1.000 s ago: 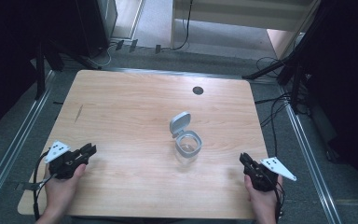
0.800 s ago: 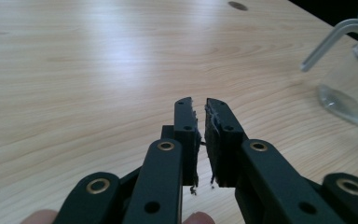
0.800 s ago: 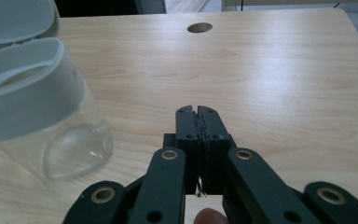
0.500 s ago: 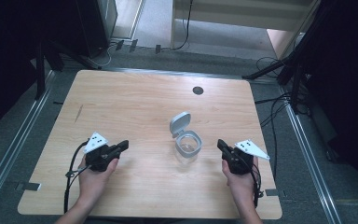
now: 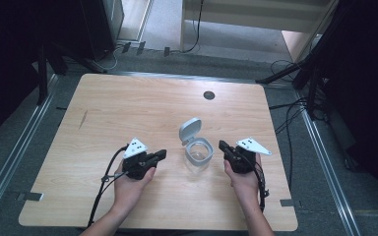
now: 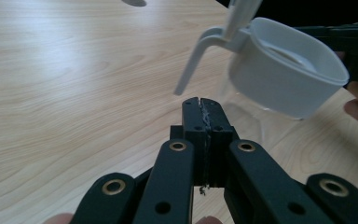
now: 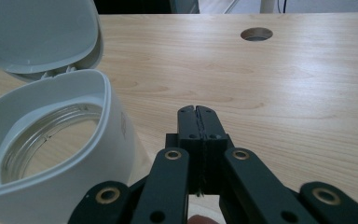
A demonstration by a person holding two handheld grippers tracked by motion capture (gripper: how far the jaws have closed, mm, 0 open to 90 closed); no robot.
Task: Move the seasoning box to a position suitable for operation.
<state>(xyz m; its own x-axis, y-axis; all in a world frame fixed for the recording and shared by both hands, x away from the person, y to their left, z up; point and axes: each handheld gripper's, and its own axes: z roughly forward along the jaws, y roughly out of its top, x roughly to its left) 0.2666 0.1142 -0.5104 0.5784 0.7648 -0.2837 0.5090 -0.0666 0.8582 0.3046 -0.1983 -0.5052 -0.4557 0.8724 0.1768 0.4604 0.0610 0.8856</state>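
Observation:
A clear jar with a white collar (image 5: 198, 151) stands near the middle of the wooden table (image 5: 128, 108), its white flip lid (image 5: 189, 130) hinged up at the back. My left gripper (image 5: 161, 154) lies just left of the jar, jaws shut and empty, pointing at it. My right gripper (image 5: 222, 145) sits just right of the jar, also shut with nothing held. In the left gripper view the closed tips (image 6: 200, 100) stop short of the jar (image 6: 284, 70). In the right gripper view the closed tips (image 7: 196, 109) lie beside the jar (image 7: 51, 154), with its lid (image 7: 37, 32) raised.
A round cable hole (image 5: 208, 95) sits toward the table's far edge. Metal rails (image 5: 325, 162) run along both sides of the table, and cables (image 5: 290, 113) trail on the floor at the right. Bare wood surrounds the jar.
Both hands have slid inward from the table's front corners toward the jar: the left gripper moved right, the right gripper moved left. The jar has not moved.

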